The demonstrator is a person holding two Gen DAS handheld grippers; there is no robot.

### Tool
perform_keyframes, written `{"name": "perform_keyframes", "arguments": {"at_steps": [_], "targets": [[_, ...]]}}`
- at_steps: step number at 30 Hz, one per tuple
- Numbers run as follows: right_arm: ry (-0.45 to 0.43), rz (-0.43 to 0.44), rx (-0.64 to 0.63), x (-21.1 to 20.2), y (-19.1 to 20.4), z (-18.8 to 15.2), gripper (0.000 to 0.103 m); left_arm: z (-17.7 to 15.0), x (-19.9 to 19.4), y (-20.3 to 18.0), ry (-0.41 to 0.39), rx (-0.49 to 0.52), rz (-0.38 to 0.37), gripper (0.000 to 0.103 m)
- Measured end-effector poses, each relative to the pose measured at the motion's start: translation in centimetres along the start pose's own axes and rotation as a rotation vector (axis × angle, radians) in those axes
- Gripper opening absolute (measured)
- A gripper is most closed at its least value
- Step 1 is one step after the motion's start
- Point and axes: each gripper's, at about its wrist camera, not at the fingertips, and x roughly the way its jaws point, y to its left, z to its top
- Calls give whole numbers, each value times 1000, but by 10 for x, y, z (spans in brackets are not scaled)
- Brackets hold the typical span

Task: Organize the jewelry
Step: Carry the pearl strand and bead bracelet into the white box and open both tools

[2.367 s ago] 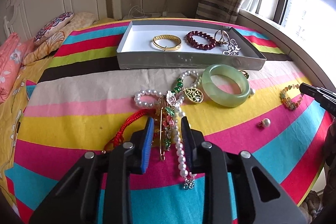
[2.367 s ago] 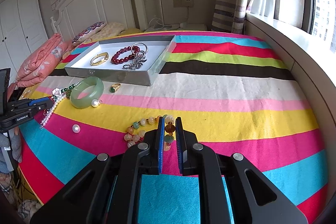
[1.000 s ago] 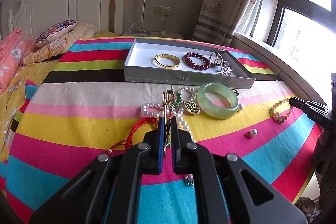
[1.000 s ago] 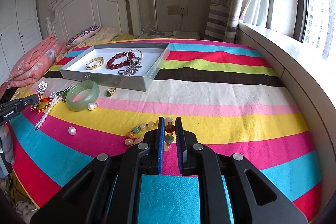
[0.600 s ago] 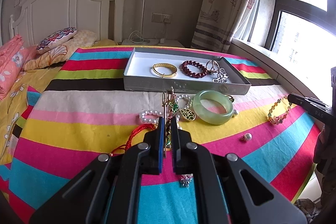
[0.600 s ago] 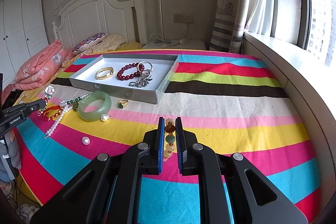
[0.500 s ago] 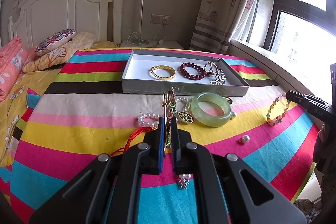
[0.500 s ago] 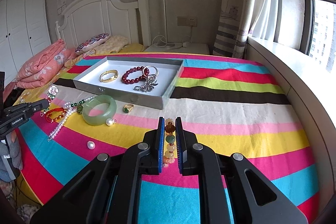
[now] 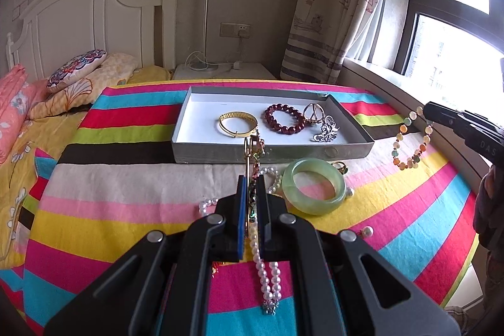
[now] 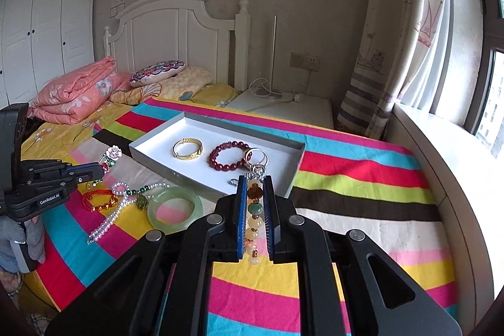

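- Carrying both pieces toward the grey tray (image 9: 271, 151) on the bed: left tool (image 9: 251, 200) clamps a flower hairpin (image 10: 112, 154) tangled with a pearl strand (image 9: 266, 279).
- Right tool (image 10: 255, 203) grips the mixed-bead bracelet (image 10: 254, 211).
- Lift the dangling pearls above the tray wall before lowering; place pieces apart from the gold bangle (image 9: 237, 124).

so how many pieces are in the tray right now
4: gold bangle at left, dark red bead bracelet in the middle, ring-shaped pendant and silver brooch at right. Tray corners look bare.
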Motion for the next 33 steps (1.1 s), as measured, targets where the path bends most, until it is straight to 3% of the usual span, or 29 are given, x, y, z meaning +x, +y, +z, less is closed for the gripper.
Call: {"name": "perform_keyframes", "arguments": {"at_steps": [9,14,20,28,33], "targets": [[16,57,-28,30,7,39,12,43,21,3,37,-5,-23,6],[57,92,-31,57,12,55,12,68,47,5,89,-34,-52,6],[129,123,-10,100,21,69,12,95,89,21,164,-91,-34,6],[215,150,42,166,43,92,12,108,135,47,256,-161,23,6],[279,120,39,206,56,96,12,104,155,58,303,-197,31,6]]}}
